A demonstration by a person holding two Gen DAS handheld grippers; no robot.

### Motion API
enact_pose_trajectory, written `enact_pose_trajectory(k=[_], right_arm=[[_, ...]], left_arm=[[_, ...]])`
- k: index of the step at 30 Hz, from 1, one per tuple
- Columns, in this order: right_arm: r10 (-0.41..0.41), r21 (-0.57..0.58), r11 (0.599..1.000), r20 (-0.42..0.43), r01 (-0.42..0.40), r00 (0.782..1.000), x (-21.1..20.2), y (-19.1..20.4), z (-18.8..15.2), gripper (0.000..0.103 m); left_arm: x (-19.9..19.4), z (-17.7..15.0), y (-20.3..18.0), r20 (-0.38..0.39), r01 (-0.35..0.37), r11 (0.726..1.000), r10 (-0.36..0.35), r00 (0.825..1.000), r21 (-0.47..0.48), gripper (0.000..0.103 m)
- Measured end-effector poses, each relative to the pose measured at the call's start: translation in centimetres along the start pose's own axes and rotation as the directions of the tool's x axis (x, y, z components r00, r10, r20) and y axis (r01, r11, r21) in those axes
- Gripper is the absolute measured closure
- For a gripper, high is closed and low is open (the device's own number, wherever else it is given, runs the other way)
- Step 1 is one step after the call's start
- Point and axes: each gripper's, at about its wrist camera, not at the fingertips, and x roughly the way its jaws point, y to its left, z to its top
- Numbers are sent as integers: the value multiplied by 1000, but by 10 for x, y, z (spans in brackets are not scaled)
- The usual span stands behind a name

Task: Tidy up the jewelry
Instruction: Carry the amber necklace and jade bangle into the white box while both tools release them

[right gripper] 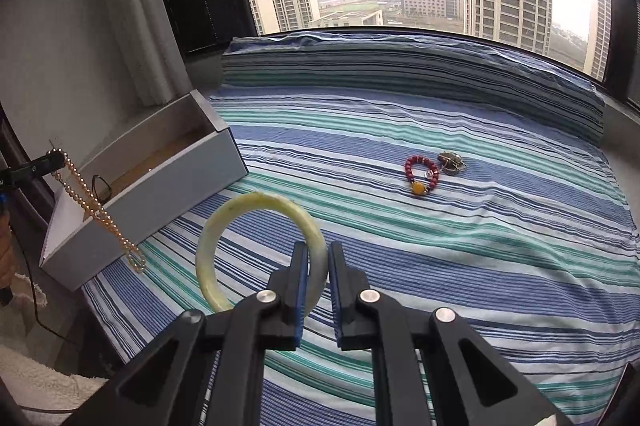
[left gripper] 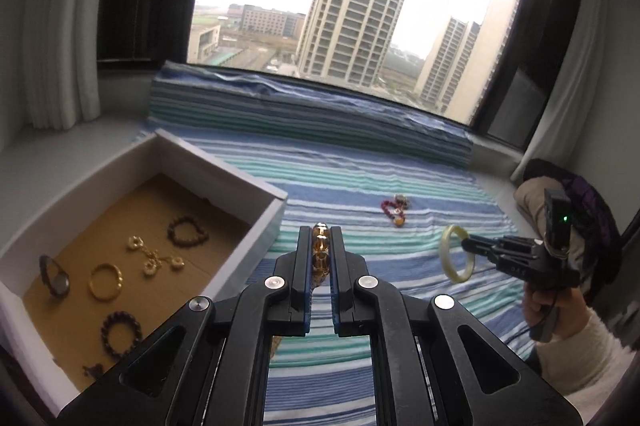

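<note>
The left claw is squeezed tight on a string of shiny amber-gold beads. In the right wrist view the same bead string hangs down loose from the claw's tip, in front of the box's near wall.

The right claw is pinched shut on a pale yellow-green stone bangle. The bangle stands up on its edge in the air above the blue, green and white striped cloth. In the left wrist view a hand holds this claw.

A white cardboard box with a brown floor sits on the left edge of the cloth. Inside it lie a dark brown bead bracelet, a gold ring bangle, a gold chain with little cream flowers, another dark bead bracelet and a dark round piece.

Out on the cloth, well away from both claws, lies a red bead bracelet with one orange bead. A small dark metal piece touches it.
</note>
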Motion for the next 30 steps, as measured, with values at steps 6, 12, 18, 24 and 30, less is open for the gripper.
enact_pose_trajectory(k=[6,12,18,24,30], right_arm=[[115,-90,990,36,-111,993,22,63,58,92],[207,-143,969,20,-202,978,78,140,102,92],[306,-141,939,-66,-312,950,150,204,123,92],[327,-190,909,-223,-370,918,222,270,93,92],[254,-228,911,-347,-344,903,269,296,56,84]], left_arm=[[-55,39,42,116,-168,986,169,979,-20,98],[-66,39,98,116,-289,954,297,948,-82,98],[-52,12,161,48,-381,911,392,919,-156,98],[-10,-34,222,-101,-457,865,446,889,-209,98],[0,-72,244,-172,-578,794,553,815,-186,70]])
